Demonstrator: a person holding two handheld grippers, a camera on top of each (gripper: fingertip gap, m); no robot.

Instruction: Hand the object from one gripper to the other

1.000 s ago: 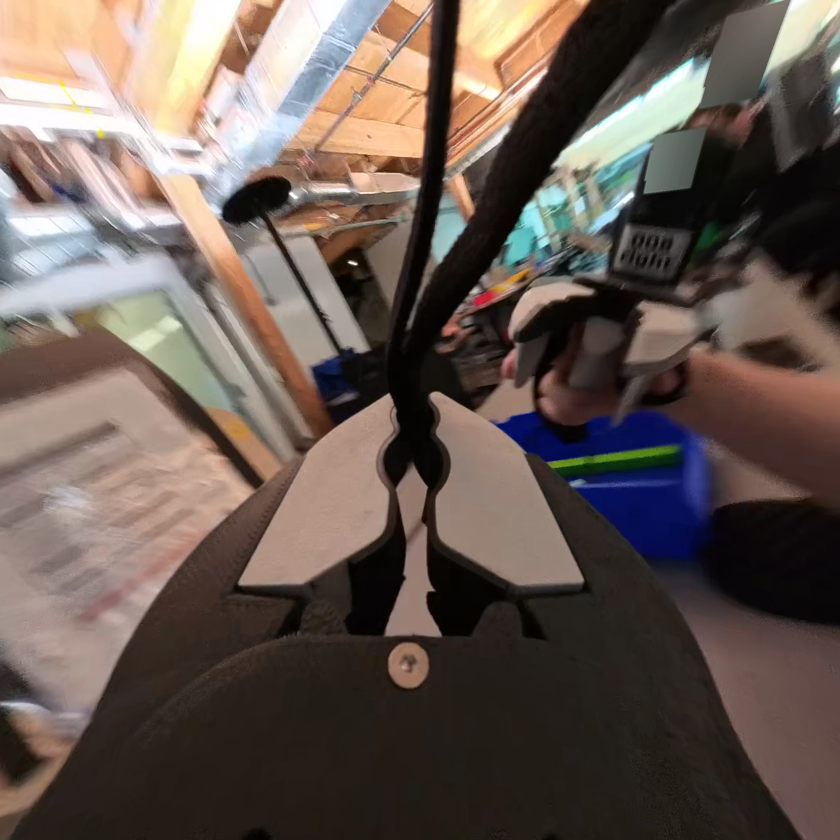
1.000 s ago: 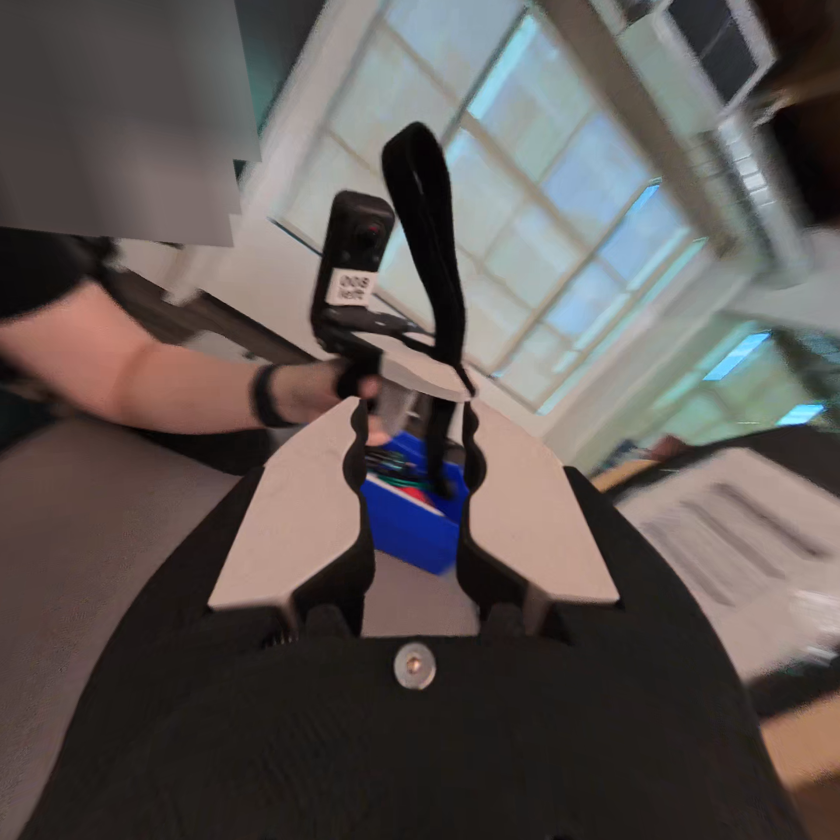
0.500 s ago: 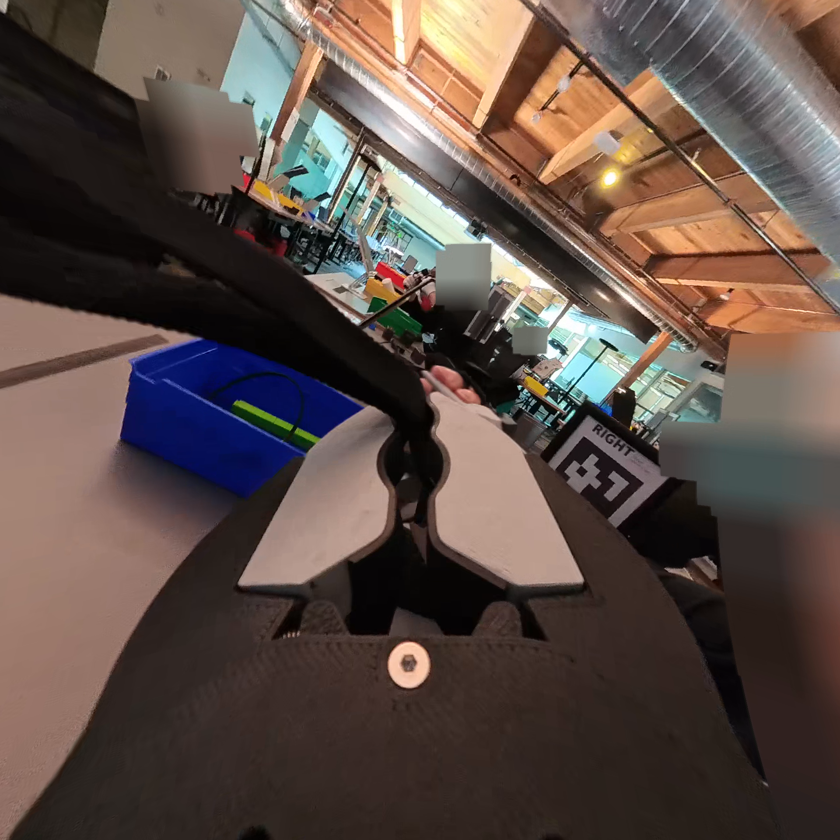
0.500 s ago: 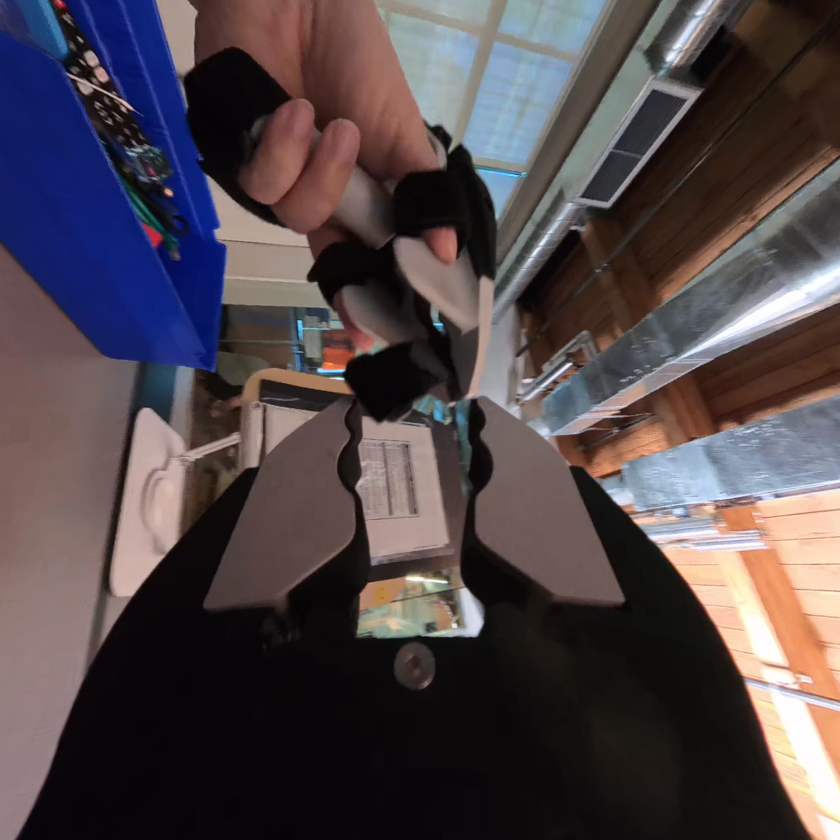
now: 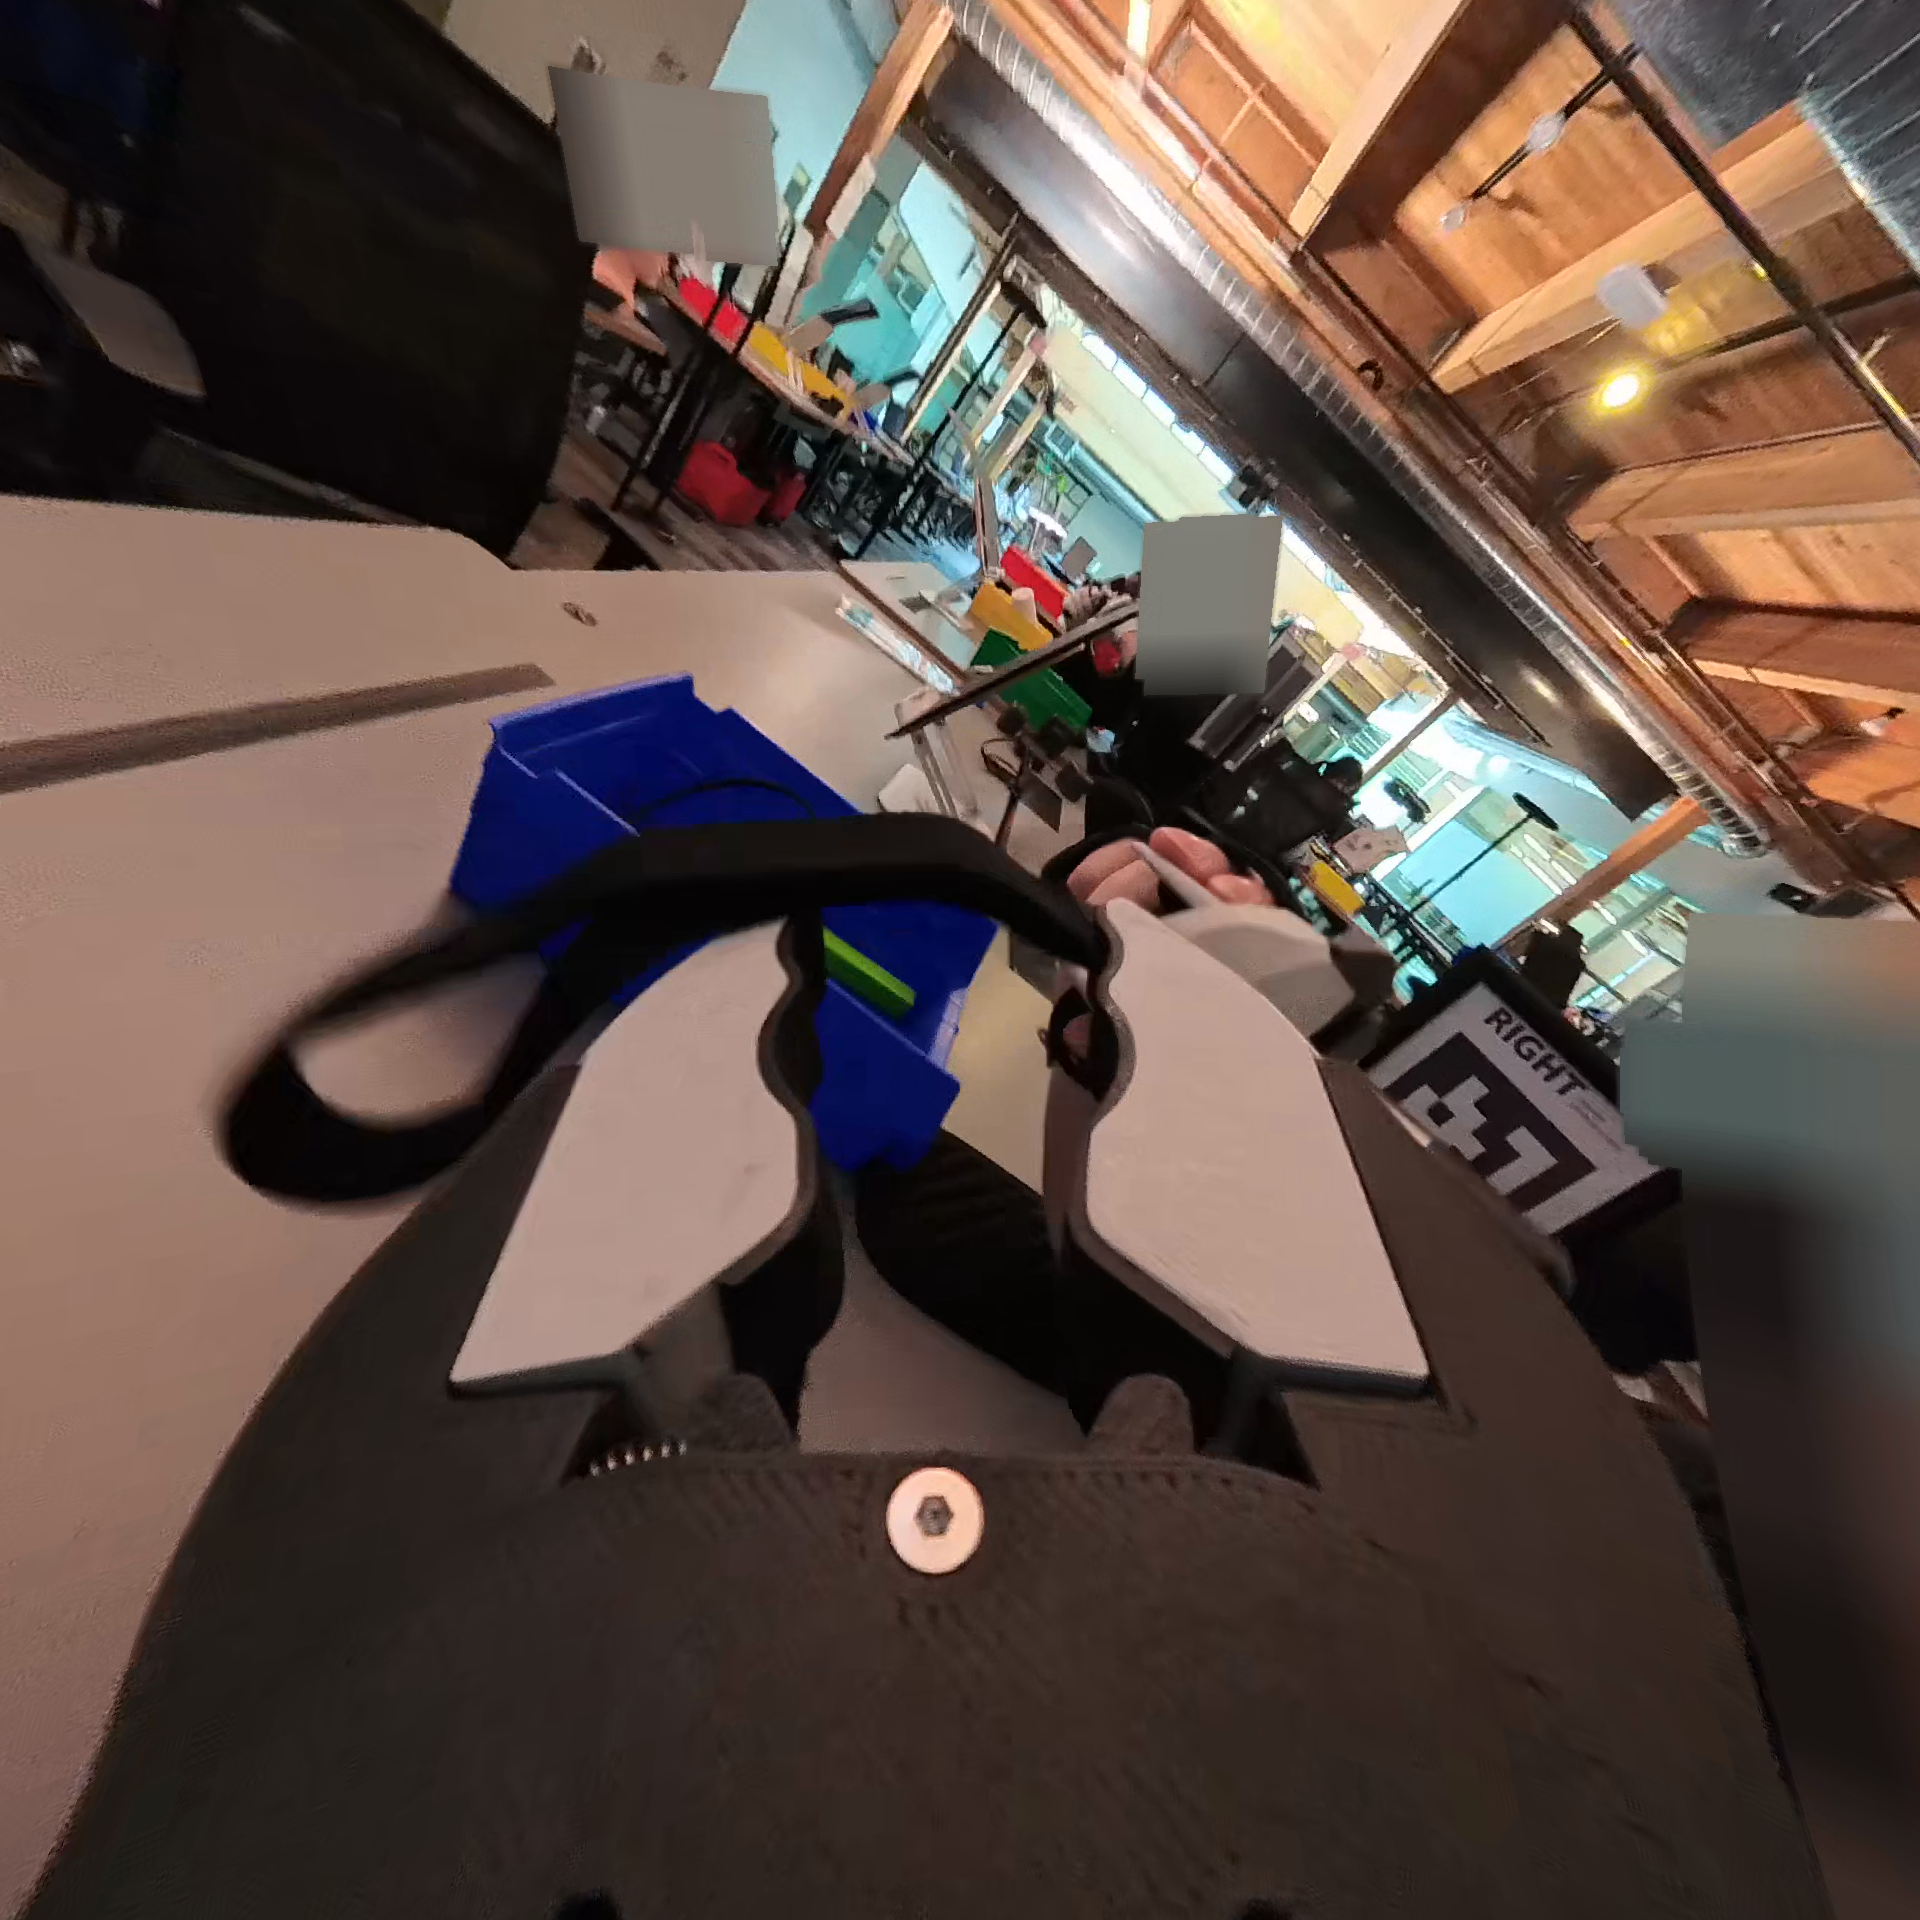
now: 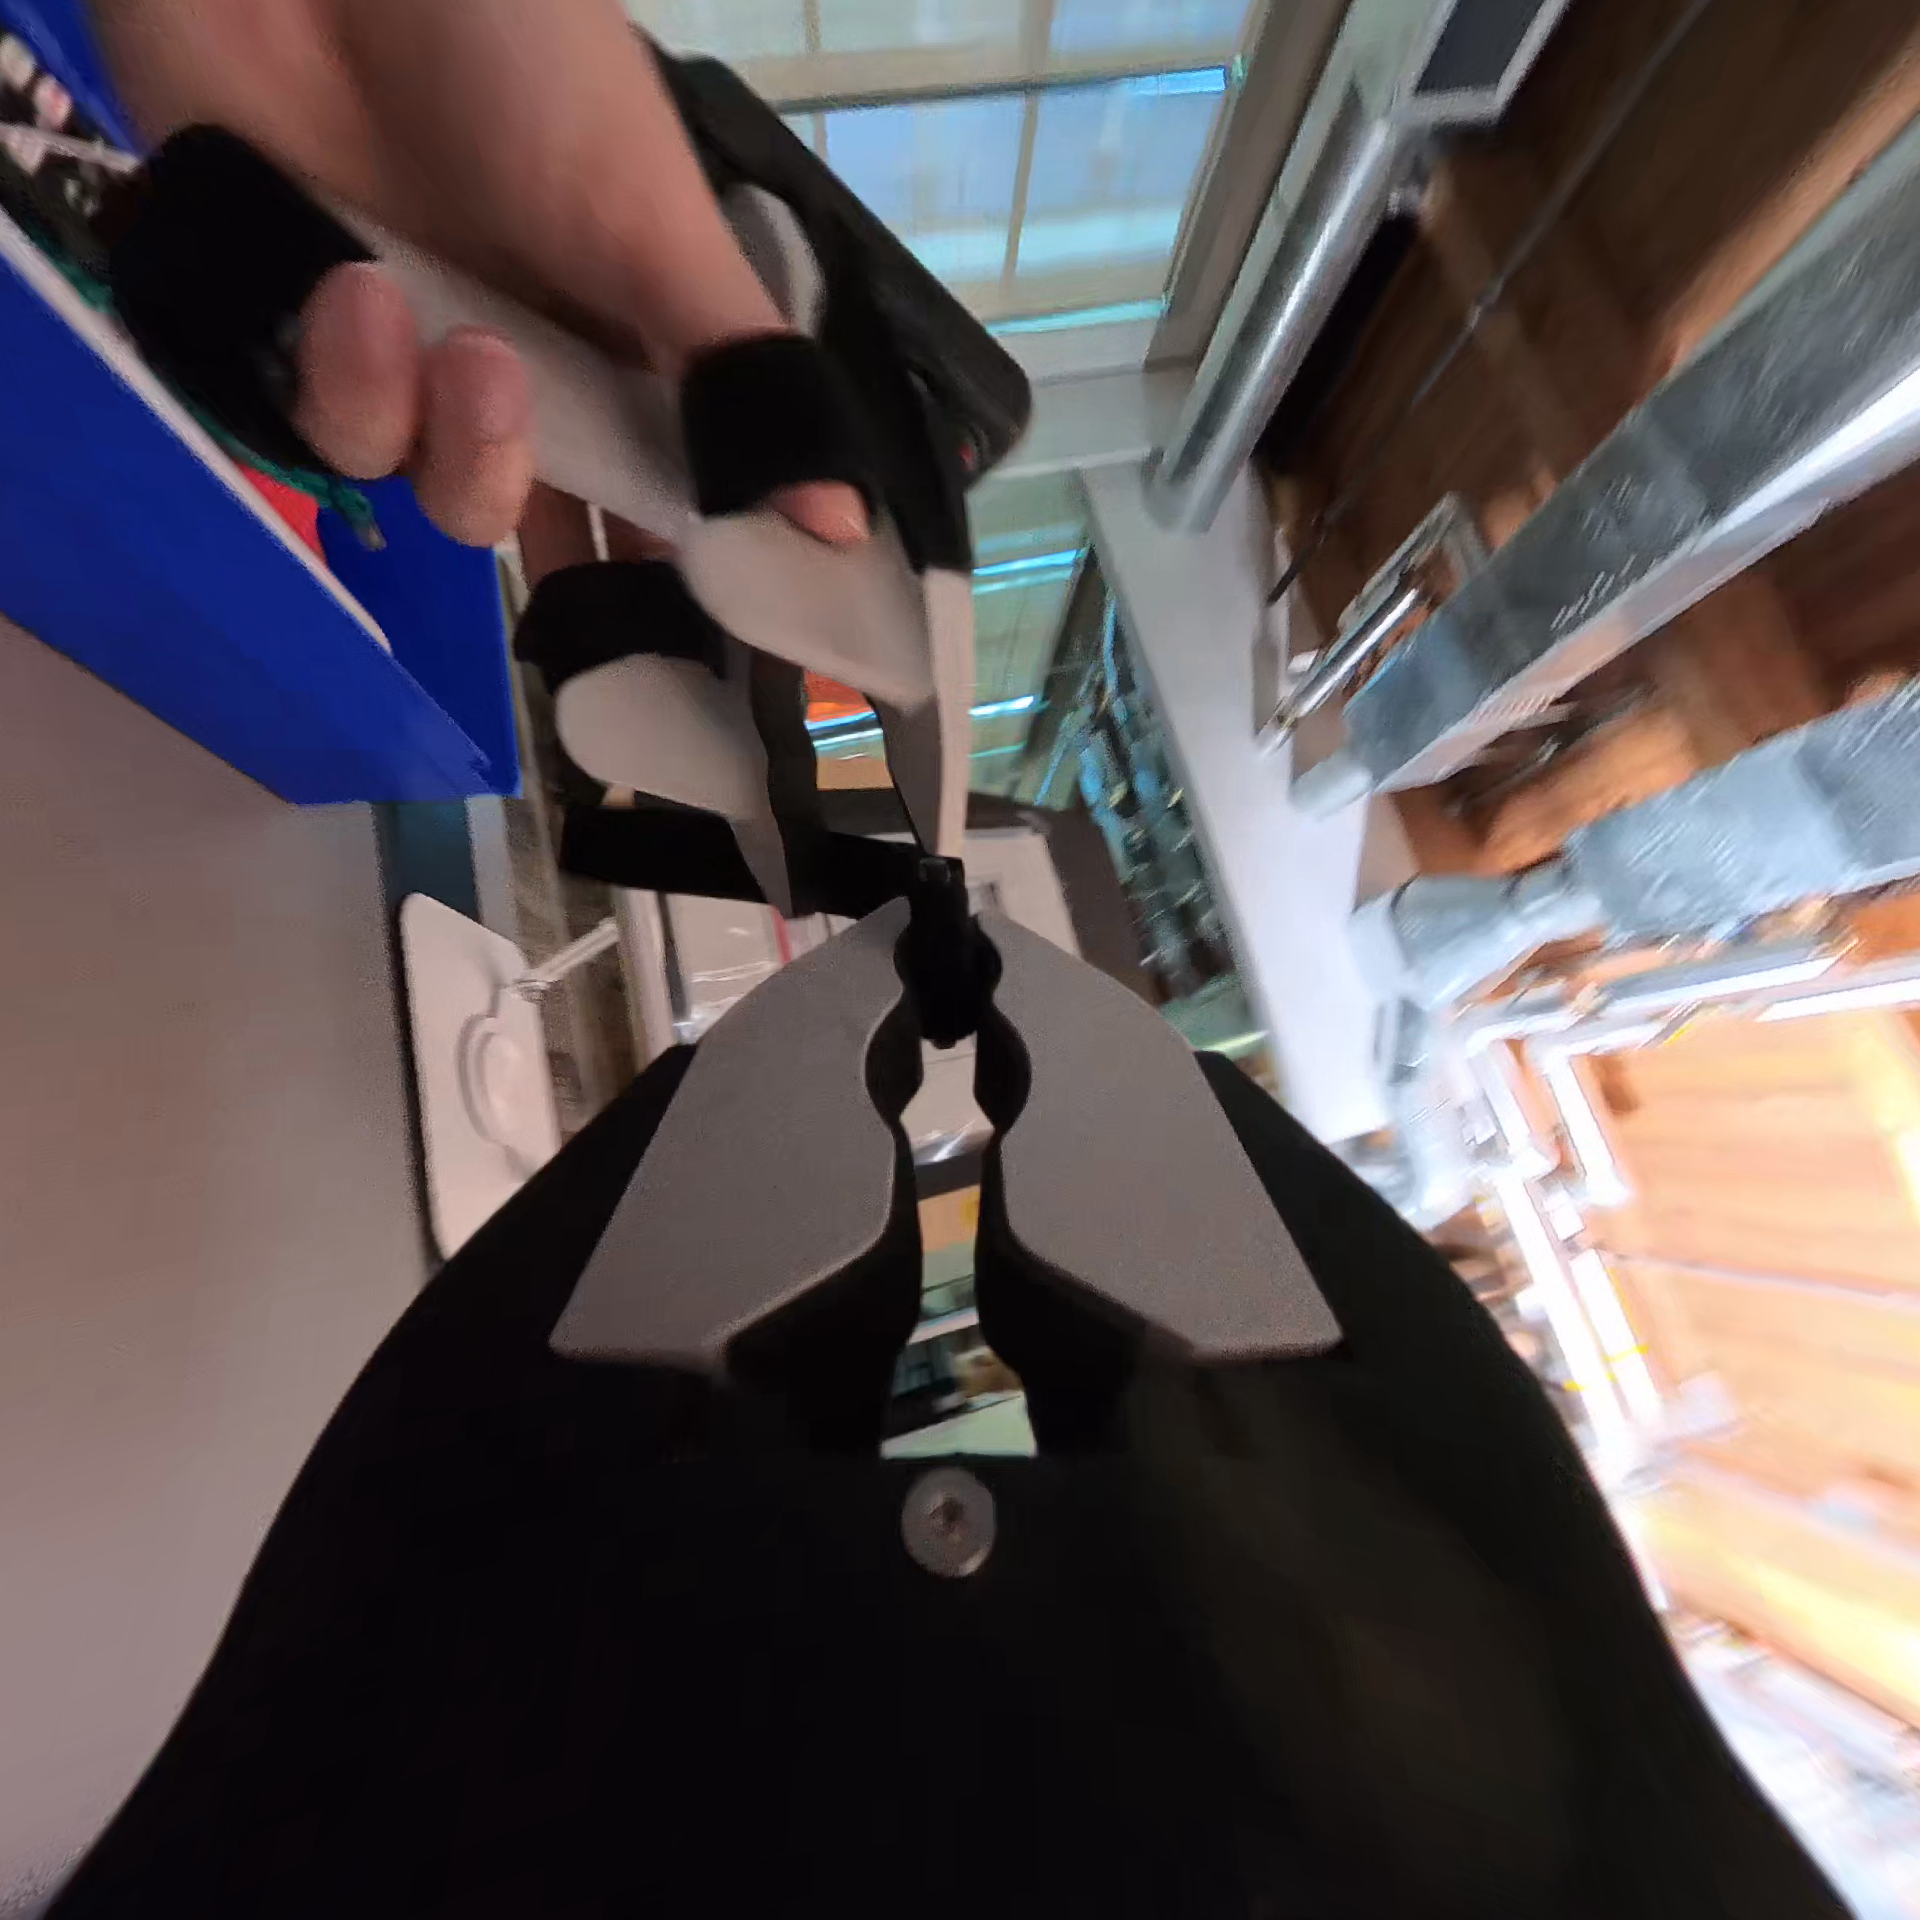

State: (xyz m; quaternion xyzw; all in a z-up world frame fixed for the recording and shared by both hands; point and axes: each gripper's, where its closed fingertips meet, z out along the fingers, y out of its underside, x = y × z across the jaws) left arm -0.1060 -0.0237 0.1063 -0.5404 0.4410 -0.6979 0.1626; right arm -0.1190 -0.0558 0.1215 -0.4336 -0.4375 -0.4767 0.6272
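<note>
A black strap (image 5: 727,862) runs in a loop across the front of my left gripper (image 5: 951,925), which is open; the strap passes by its right fingertip. Its far end leads to the right gripper (image 5: 1236,935), held by a hand just beyond. In the right wrist view my right gripper (image 6: 940,925) is shut on the black strap (image 6: 940,987) at its fingertips. The left gripper's white fingers (image 6: 665,748) stand apart just ahead, with the strap lying between them.
A blue bin (image 5: 644,748) holding a green bar and cables sits on the grey table (image 5: 208,883); it also shows in the right wrist view (image 6: 208,623). A white flat stand (image 6: 478,1060) lies on the table. Workbenches and people are far behind.
My left gripper has opened and let go of the strap. My right gripper has closed on the strap. The two grippers have come close together.
</note>
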